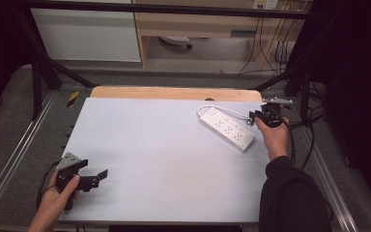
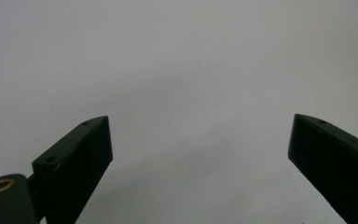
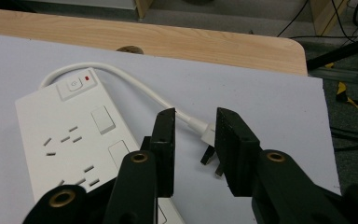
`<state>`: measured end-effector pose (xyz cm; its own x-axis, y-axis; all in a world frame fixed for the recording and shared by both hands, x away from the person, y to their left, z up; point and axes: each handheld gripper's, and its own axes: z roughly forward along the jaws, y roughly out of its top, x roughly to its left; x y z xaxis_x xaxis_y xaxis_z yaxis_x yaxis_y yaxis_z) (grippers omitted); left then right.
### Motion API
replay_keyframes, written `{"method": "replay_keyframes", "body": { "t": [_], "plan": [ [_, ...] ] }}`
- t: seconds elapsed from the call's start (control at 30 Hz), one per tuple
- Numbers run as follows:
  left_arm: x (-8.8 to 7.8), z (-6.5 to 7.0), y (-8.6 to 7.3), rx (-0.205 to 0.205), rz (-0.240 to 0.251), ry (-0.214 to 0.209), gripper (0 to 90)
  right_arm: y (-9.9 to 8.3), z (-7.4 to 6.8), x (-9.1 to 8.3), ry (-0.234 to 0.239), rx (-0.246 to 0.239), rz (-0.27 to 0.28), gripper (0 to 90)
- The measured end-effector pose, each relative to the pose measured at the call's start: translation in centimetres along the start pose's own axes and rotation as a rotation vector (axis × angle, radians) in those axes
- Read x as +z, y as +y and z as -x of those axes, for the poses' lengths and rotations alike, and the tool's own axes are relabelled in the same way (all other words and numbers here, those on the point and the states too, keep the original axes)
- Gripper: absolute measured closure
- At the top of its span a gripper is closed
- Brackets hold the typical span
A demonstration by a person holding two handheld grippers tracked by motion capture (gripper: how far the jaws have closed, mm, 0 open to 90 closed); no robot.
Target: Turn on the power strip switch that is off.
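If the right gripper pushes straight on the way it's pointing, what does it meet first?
The white plug on the power strip's cable. It already sits between the right gripper fingers, nearer the far one; whether a pad touches it is unclear. Beyond lies the bare white table sheet.

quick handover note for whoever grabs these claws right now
Right claw: jaws around the white plug at the end of the cable; a grip isn't clear from here.
Left claw: open, holding nothing, over the bare white table at the near left.
Power strip: flat at the far right, cable looping from its switch end.
Done: plug reached.
Left: likely grip and lift the plug, then put it where it belongs.
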<state>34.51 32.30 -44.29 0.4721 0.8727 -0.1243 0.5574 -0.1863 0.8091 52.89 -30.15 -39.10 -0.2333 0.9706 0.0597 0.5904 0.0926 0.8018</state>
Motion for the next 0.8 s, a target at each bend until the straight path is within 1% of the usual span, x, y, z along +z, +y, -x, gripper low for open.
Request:
{"method": "replay_keyframes", "body": {
  "t": [0.2,0.23,0.33,0.4,0.43,0.73,0.8],
  "plan": [
    [0.0,0.0,0.0,0.002,-0.002,-0.003,6.4,-0.3,0.0,0.4,0.0,-0.005,-0.006,75.4],
    [0.0,0.0,0.0,0.003,-0.002,-0.003,6.4,-0.5,0.1,0.5,-0.001,-0.001,-0.007,77.6],
    [0.0,0.0,0.0,0.005,-0.004,-0.003,6.4,-0.7,0.1,0.7,-0.003,-0.003,-0.005,79.0],
    [0.0,0.0,0.0,0.004,-0.005,-0.003,6.4,-0.9,0.2,0.8,-0.003,0.001,-0.01,80.4],
    [0.0,0.0,0.0,0.004,-0.005,-0.003,6.4,-1.0,0.2,0.8,-0.003,0.012,-0.013,80.8],
    [0.1,0.0,-0.1,0.009,-0.011,-0.003,6.4,-1.7,0.3,1.0,0.011,0.021,-0.001,88.7],
    [0.0,0.0,0.0,0.008,-0.013,0.0,6.4,-1.9,0.3,1.1,0.011,0.015,0.002,90.0]
  ]
}}
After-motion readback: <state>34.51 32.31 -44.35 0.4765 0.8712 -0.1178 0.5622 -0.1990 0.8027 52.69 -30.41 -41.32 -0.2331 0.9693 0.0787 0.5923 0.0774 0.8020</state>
